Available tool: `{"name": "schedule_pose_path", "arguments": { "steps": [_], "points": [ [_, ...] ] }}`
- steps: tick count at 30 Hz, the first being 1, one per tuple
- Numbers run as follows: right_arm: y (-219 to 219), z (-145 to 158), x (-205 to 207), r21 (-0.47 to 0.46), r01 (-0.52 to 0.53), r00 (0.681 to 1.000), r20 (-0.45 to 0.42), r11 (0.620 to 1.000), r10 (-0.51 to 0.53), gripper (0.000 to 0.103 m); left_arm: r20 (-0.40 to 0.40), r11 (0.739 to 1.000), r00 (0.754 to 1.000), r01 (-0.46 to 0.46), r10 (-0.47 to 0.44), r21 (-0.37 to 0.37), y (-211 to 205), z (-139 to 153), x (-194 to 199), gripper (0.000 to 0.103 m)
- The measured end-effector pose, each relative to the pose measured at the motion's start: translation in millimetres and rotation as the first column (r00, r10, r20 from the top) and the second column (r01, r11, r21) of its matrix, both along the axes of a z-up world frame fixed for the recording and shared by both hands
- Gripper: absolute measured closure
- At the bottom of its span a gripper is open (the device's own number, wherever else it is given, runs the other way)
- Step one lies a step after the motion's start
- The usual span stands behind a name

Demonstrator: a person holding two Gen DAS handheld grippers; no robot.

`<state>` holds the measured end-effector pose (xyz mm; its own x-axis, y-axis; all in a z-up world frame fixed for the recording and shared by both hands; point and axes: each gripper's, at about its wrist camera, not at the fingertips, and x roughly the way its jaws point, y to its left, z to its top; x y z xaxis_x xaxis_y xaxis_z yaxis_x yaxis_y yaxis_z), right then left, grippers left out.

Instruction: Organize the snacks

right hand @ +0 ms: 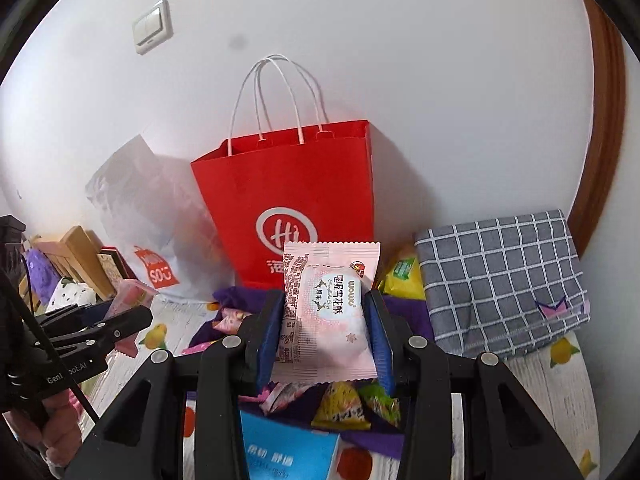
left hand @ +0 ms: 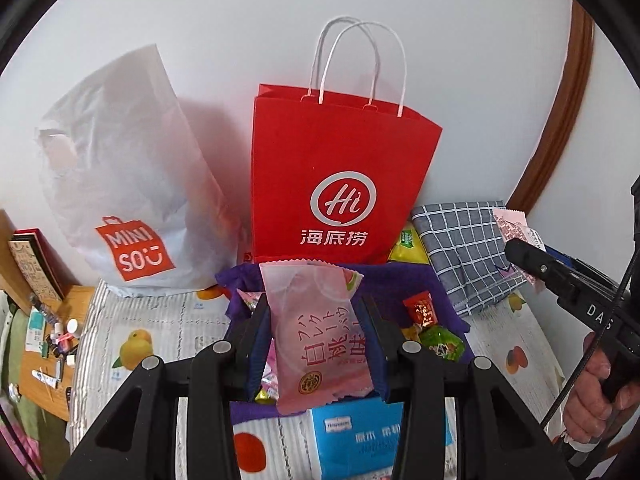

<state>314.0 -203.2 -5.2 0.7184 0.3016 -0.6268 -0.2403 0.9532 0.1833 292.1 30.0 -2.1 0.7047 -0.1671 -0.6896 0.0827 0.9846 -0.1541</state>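
My left gripper [left hand: 316, 312] is shut on a pink peach-flavour snack packet [left hand: 320, 336] and holds it above a purple cloth [left hand: 400, 280] strewn with small wrapped candies [left hand: 436, 340]. My right gripper [right hand: 324, 320] is shut on a pale pink snowflake-pastry packet [right hand: 328, 316] above the same cloth [right hand: 240, 296]. A red paper bag [left hand: 336, 176] with white handles stands open behind the cloth against the wall; it also shows in the right wrist view [right hand: 296, 200]. The right gripper shows at the right edge of the left wrist view [left hand: 520, 240].
A white MINISO plastic bag [left hand: 120, 184] stands left of the red bag. A folded grey checked cloth [right hand: 504, 280] lies to the right. A blue tissue pack [left hand: 360, 436] lies near me. A yellow-green packet [right hand: 404, 276] sits beside the red bag. Clutter lies at far left.
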Motion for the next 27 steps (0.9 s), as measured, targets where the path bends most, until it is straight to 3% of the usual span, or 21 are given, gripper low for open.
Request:
{"name": "schedule_pose_path", "arguments": {
  "steps": [7,15,22,27],
  "points": [
    [-1,-26,28,-0.031,-0.004,0.998,-0.065,1.000,0.002,0.062,-0.037,0.998,0.999,0.022,-0.020,0.051,-2,-11,24,0.063],
    [-9,-48,45,-0.084,-0.026,0.994,-0.110,0.996,0.016,0.062,-0.068,0.998,0.997,0.046,-0.043,0.044,-6,-28,41,0.063],
    [-21,-73,61,-0.071,-0.009,0.976,-0.217,0.997,-0.006,0.062,-0.089,0.997,0.995,0.057,-0.053,0.046,-9,-39,45,0.064],
    [-14,-89,66,-0.110,-0.033,0.966,-0.257,0.993,0.004,0.062,-0.107,0.997,0.993,0.059,-0.054,0.048,-10,-47,48,0.064]
  ]
}}
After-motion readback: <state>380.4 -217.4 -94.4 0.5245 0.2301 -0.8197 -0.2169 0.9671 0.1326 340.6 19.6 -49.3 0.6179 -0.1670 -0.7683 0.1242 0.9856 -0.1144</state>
